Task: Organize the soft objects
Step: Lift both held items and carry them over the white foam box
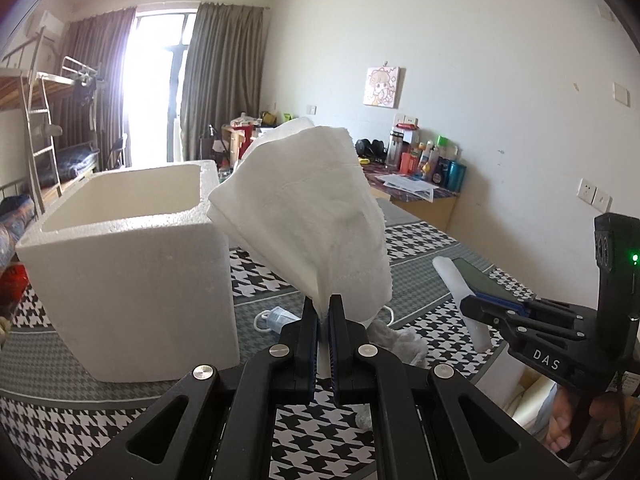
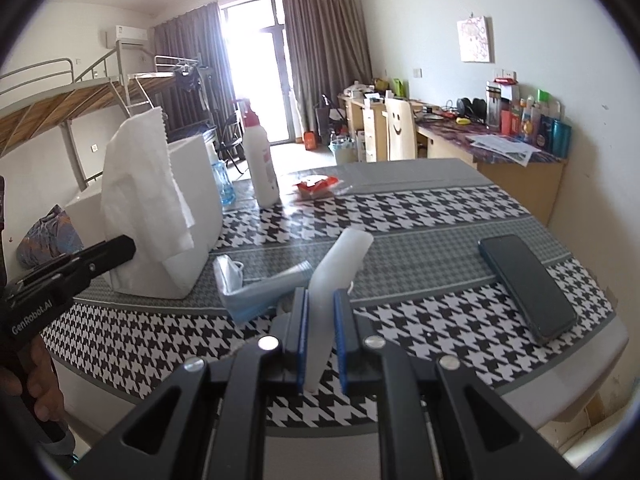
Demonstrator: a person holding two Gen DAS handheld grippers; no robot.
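Reading "DAS" on my right claw (image 1: 466,304), "GenRobot.AI" on my left claw (image 2: 130,246); left clamps white tissue (image 1: 304,208) above houndstooth bench (image 2: 420,208), right clamps foam strip (image 2: 340,264); bunk-bed room.

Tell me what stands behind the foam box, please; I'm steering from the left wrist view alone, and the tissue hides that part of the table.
Observer: A white bottle with a red cap stands upright just beyond the foam box.
Operator: Anything beside it?
Observer: A red packet lies flat to the bottle's right.
Operator: Is the phone fully on the table?
Observer: Yes, the phone lies flat, wholly on the table, near its right edge.
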